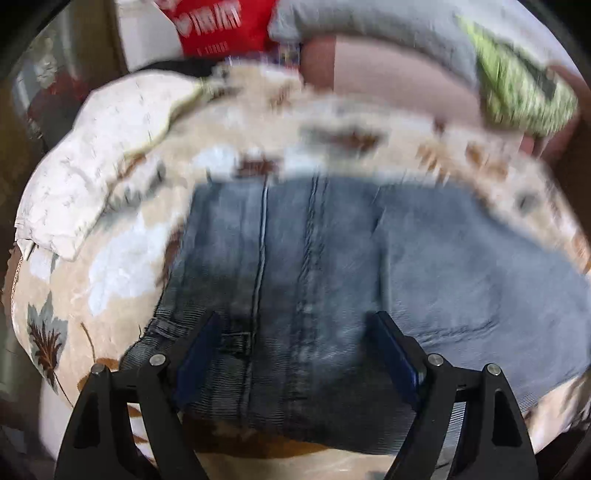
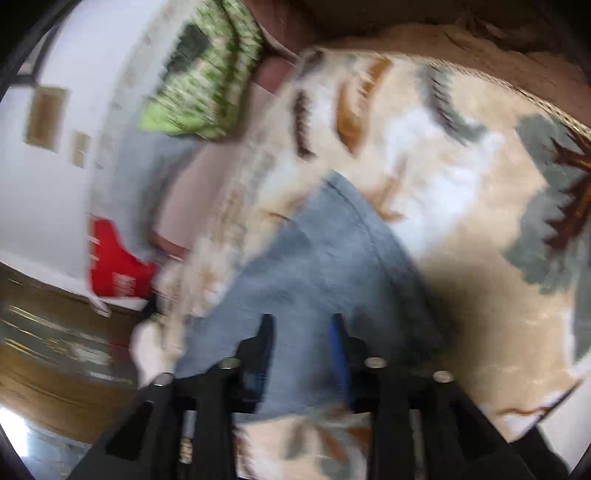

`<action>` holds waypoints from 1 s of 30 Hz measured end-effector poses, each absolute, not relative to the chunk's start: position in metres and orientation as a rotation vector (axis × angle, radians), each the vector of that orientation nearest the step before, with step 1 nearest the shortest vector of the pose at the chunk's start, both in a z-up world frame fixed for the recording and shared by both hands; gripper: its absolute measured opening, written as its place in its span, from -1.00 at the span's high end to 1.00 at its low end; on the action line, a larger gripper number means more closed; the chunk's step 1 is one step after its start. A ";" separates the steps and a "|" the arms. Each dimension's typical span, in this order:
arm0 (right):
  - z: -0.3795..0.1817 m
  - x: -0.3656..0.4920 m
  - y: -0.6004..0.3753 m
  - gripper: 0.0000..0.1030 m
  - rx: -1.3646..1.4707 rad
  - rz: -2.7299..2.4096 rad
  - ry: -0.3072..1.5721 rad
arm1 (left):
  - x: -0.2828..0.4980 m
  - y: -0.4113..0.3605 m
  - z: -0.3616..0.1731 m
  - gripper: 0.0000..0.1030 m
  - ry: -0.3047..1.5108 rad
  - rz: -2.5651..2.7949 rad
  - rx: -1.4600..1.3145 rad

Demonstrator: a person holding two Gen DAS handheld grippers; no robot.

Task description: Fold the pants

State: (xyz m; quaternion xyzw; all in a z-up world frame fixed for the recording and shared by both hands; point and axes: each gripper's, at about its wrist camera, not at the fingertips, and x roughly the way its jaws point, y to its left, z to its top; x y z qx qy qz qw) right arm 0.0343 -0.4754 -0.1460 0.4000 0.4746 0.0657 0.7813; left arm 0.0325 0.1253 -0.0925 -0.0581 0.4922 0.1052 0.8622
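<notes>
The blue-grey jeans [image 1: 295, 240] lie folded on a beige leaf-patterned bedspread [image 1: 110, 258], seams running away from the camera, the waistband end nearest. My left gripper [image 1: 295, 325] hovers over that near end with its jaws wide apart and nothing between them. In the right wrist view a paler part of the jeans [image 2: 314, 258] lies on the bedspread [image 2: 461, 221]. My right gripper [image 2: 301, 328] stands over this cloth, jaws partly apart, with no fabric pinched between the blue pads. Both views are blurred.
A crumpled white cloth [image 1: 92, 166] lies at the bed's far left. Behind the jeans are a pink cushion [image 1: 388, 74], a grey pillow [image 1: 369, 22], a green patterned item [image 1: 517, 96] and a red bag [image 1: 221, 26]. Wooden floor [image 2: 44, 369] shows left of the bed.
</notes>
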 end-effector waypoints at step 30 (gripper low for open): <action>-0.112 -0.032 -0.482 -0.20 1.008 0.120 0.887 | 0.032 0.028 -0.047 -0.67 0.891 -0.068 -0.148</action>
